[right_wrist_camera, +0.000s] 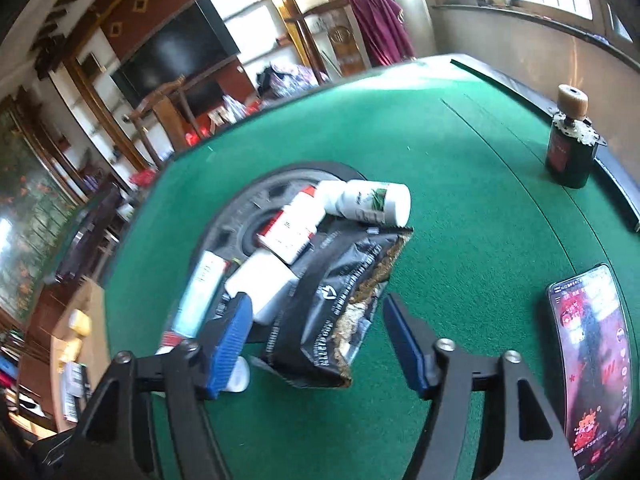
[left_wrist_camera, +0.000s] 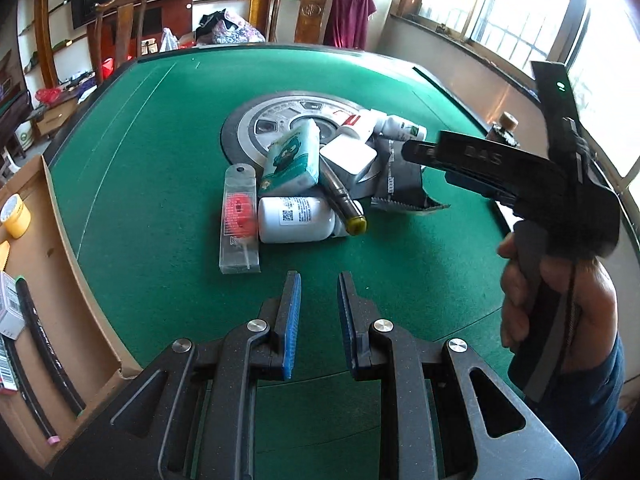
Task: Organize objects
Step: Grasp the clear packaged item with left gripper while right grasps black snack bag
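- The left gripper point(left_wrist_camera: 318, 300) hovers low over the green tabletop point(left_wrist_camera: 400, 264) with its jaws a narrow gap apart, holding nothing and touching nothing.
- The right gripper point(right_wrist_camera: 316, 340) has its jaws spread wide on either side of a torn black pouch point(right_wrist_camera: 340, 300); whether the blue pads touch it I cannot tell.
- In the left wrist view a bare hand point(left_wrist_camera: 532, 292) grips the right gripper's handle at the right, tilted down toward the pile.
- The pile sits mid-tabletop, partly on a round centre plate point(left_wrist_camera: 256, 124): a tissue pack point(left_wrist_camera: 292, 160), white bottle point(left_wrist_camera: 296, 220), clear toothbrush case point(left_wrist_camera: 239, 220), white box point(left_wrist_camera: 348, 158).
- A phone point(right_wrist_camera: 592, 368) lies near the right edge; a dark jar point(right_wrist_camera: 568, 148) stands well apart.
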Available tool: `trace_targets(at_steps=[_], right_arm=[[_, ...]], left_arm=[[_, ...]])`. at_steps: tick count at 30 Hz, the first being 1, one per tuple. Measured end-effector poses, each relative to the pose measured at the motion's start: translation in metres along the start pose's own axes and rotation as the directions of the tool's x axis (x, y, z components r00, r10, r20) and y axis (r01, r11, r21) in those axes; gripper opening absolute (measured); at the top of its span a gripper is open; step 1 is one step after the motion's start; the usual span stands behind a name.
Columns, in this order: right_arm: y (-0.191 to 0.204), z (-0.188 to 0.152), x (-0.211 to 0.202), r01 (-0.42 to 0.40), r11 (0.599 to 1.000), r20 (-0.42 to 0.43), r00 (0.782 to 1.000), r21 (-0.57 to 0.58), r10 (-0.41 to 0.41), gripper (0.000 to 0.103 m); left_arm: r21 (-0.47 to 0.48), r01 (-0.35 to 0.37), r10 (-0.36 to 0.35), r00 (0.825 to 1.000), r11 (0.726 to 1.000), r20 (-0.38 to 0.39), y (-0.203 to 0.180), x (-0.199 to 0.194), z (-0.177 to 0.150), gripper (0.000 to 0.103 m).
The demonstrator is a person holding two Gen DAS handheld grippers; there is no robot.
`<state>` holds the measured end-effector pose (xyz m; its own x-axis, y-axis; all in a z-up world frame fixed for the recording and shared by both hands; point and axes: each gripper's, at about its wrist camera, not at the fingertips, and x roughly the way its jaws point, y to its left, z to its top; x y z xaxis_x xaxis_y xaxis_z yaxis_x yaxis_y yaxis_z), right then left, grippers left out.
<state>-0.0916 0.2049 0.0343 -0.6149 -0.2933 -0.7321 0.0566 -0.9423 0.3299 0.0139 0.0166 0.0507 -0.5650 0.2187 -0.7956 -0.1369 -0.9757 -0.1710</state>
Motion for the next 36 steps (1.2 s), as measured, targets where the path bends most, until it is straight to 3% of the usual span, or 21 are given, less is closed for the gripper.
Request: trace_targets(at_steps=[5, 8, 10, 14, 19, 28, 30, 32, 36], right_arm=[[0.003, 0.001, 0.019, 0.102, 0.994, -0.045, 0.994, -0.033, -0.104, 0.07], [0.003, -0.001, 0.036, 0.122, 0.992, -0.096, 0.988, -0.043, -0.125, 0.07], [0.003, -0.003, 0.034, 0.139, 0.988, -0.064, 0.988, -0.071, -0.144, 0.069], [-0.002, -0.004, 0.034, 0.136, 0.983, -0.043, 0.989, -0.122, -0.142, 0.042], [-0.01, -0.002, 0.014, 0.056, 0.994, -0.023, 0.998, -0.091, -0.059, 0.021], [-0.012, -0.004, -0.009, -0.028, 0.998, 0.006, 1.0, -0.065, 0.028, 0.021], [-0.007, -0.002, -0.012, -0.044, 0.997, 0.015, 0.999, -0.065, 0.045, 0.021], [-0.004, -0.002, -0.016, -0.056, 0.996, 0.022, 0.998, -0.066, 0.057, 0.021], [0.001, -0.004, -0.023, -0.082, 0.994, 0.033, 0.996, -0.068, 0.084, 0.021]], left_arm=[[-0.038, -0.006, 0.006, 1.0, 0.999, 0.004, 0.011, 0.002, 0.003, 0.018], [-0.054, -0.012, 0.012, 1.0, 0.998, 0.001, 0.016, 0.005, 0.003, 0.018], [-0.058, -0.014, 0.014, 1.0, 0.998, -0.003, 0.018, 0.006, 0.003, 0.018], [-0.058, -0.022, 0.021, 1.0, 0.998, -0.006, 0.02, 0.006, 0.003, 0.018], [-0.076, -0.04, 0.038, 0.999, 0.996, -0.035, 0.03, 0.016, 0.012, 0.018], [-0.094, -0.123, 0.113, 0.988, 0.988, -0.106, 0.047, 0.046, 0.029, 0.018], [-0.061, -0.161, 0.154, 0.982, 0.985, -0.11, 0.041, 0.05, 0.032, 0.028], [-0.022, -0.207, 0.204, 0.973, 0.978, -0.107, 0.036, 0.054, 0.034, 0.046], [0.005, -0.244, 0.242, 0.961, 0.97, -0.133, 0.033, 0.068, 0.038, 0.047]])
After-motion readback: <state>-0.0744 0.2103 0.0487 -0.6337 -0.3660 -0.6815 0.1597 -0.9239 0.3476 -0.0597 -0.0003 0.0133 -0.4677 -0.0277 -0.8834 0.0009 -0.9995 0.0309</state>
